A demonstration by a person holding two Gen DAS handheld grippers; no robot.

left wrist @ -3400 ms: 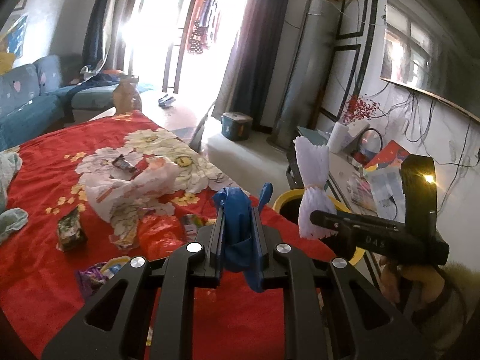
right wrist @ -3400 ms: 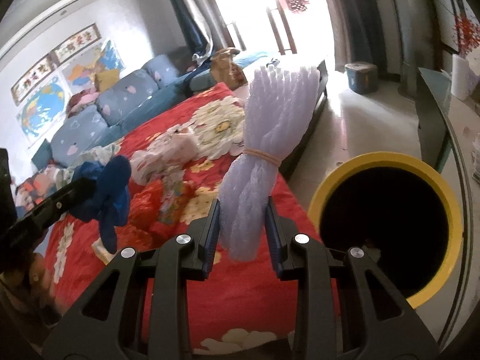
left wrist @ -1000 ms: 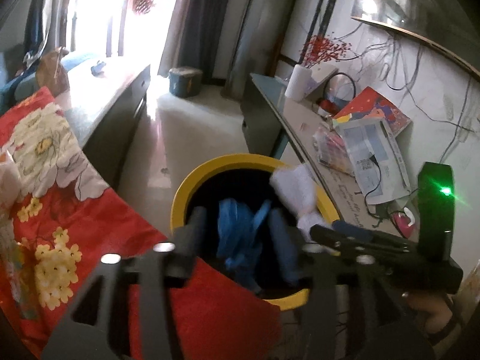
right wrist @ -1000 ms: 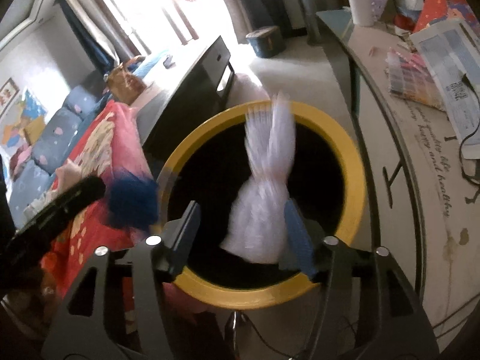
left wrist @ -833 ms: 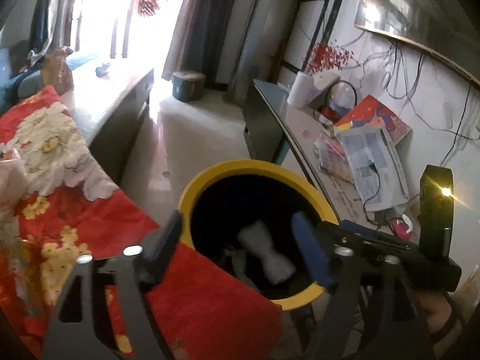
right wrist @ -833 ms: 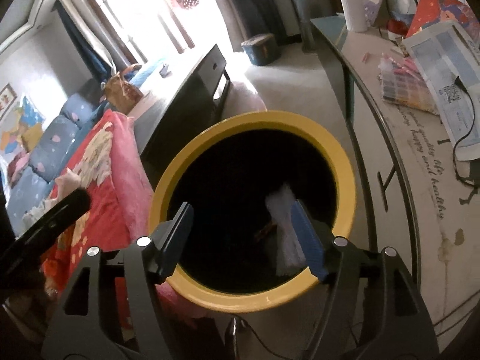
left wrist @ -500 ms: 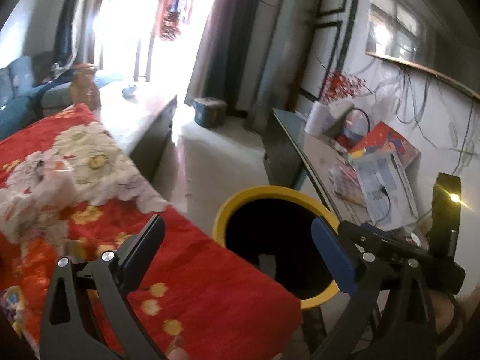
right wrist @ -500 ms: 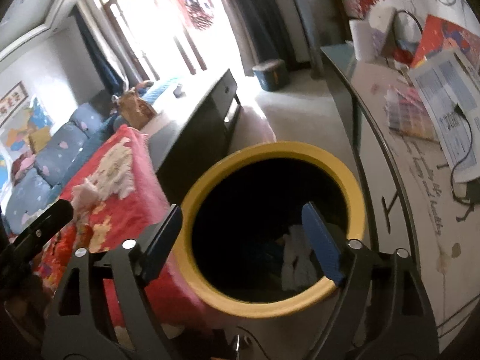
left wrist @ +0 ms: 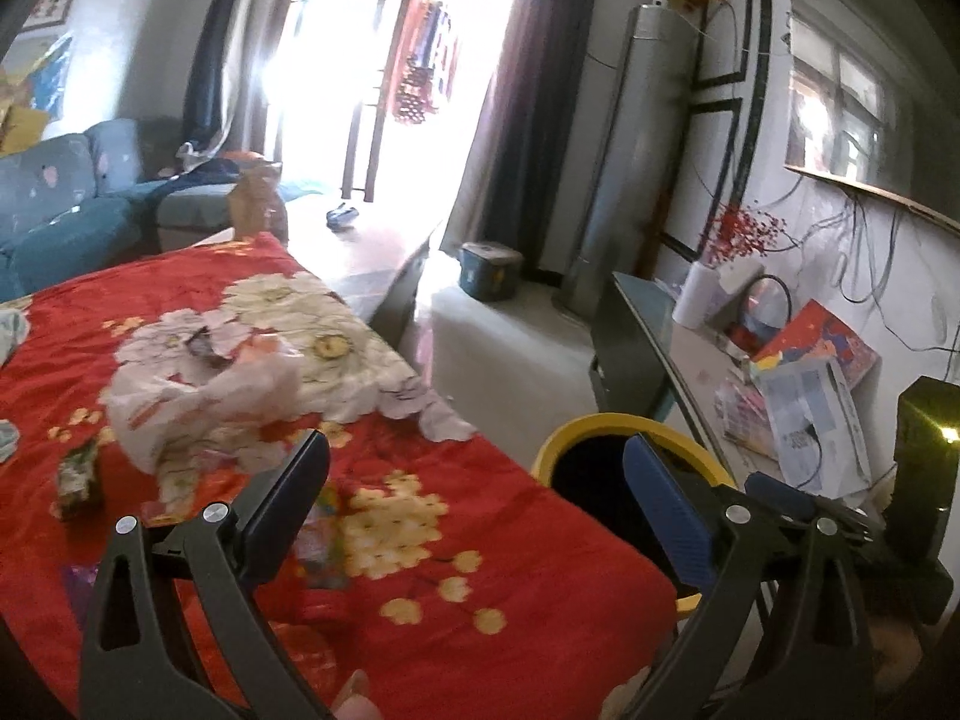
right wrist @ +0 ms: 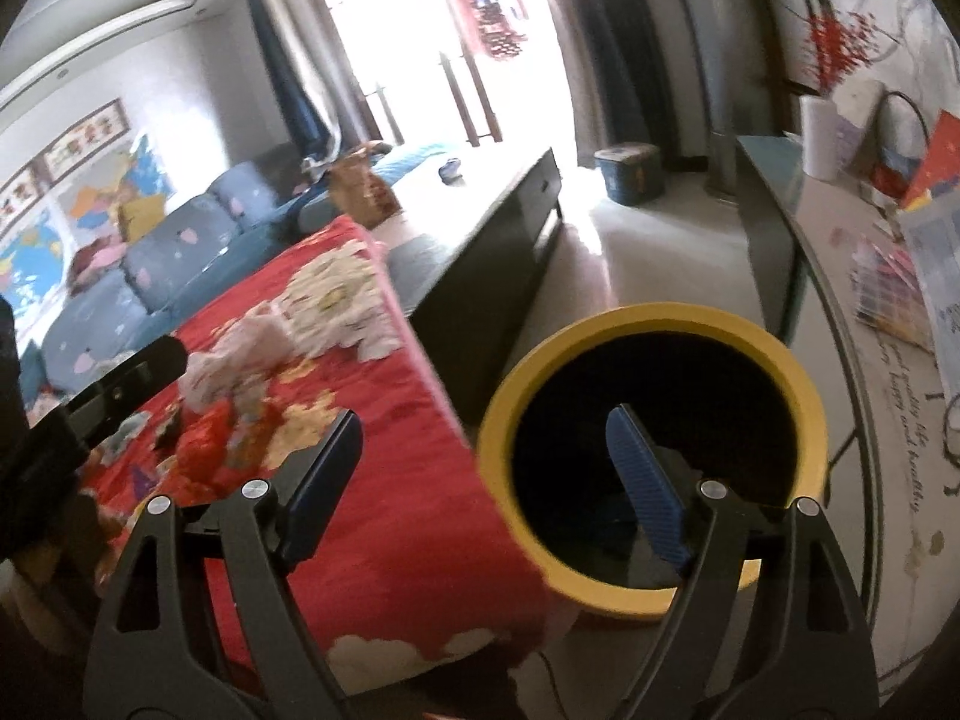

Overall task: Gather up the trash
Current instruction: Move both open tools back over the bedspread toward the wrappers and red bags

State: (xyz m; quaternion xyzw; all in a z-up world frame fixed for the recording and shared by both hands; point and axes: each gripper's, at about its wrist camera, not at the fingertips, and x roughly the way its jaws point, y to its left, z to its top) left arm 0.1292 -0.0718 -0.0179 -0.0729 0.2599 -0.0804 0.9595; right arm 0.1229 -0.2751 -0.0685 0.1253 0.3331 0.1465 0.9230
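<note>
Left wrist view: the left gripper (left wrist: 474,492) hangs above the red cloth (left wrist: 510,588), jaws spread wide, nothing between them. Ahead on the cloth lies the trash: a crumpled white bag (left wrist: 198,402) on the floral print, and a dark wrapper (left wrist: 75,480) near the left edge. The yellow bin (left wrist: 576,435) stands just off the cloth's right corner, partly behind the right finger. The right gripper (left wrist: 840,516) shows at far right.

Right wrist view: the right gripper (right wrist: 480,480) is over the bin (right wrist: 648,318) and cloth (right wrist: 384,498) edge, jaws wide apart and empty. The bin's inside is dark; its contents can't be made out. The white bag (right wrist: 240,360) sits back on the cloth, blurred. The left gripper (right wrist: 126,378) pokes in from the left.
</note>
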